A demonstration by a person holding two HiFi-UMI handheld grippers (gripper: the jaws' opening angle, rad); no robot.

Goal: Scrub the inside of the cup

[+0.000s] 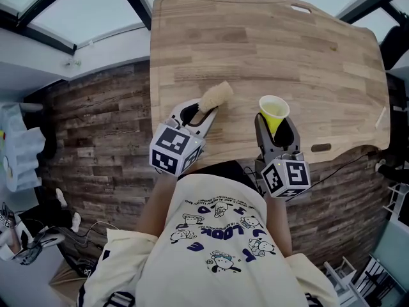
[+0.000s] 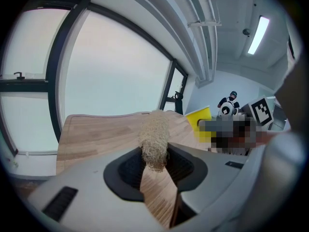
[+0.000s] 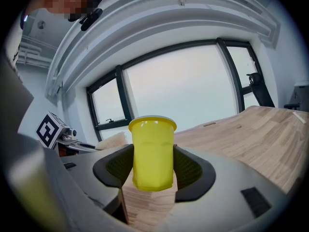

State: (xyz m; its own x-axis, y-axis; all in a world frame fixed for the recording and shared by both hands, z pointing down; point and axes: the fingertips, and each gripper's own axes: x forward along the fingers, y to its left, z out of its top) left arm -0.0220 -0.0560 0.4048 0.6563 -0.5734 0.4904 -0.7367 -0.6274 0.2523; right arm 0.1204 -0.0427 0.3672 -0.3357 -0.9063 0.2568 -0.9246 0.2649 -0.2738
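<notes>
Head view alone shows the open mouth of the yellow plastic cup (image 1: 273, 109); the right gripper view gives only its side wall. Cup upright, long axis vertical, mouth up, at the near edge of the light wooden table (image 1: 307, 56). Right gripper (image 1: 276, 128): jaws wide, clamped on the cup's wall. Left gripper (image 1: 206, 109): jaws narrow, pinching a beige fibrous scrubber (image 1: 216, 95).

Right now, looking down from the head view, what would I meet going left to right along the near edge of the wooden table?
Left hand-held gripper → fibrous scrubber clamped in it → yellow cup → dark slot in the wood.
</notes>
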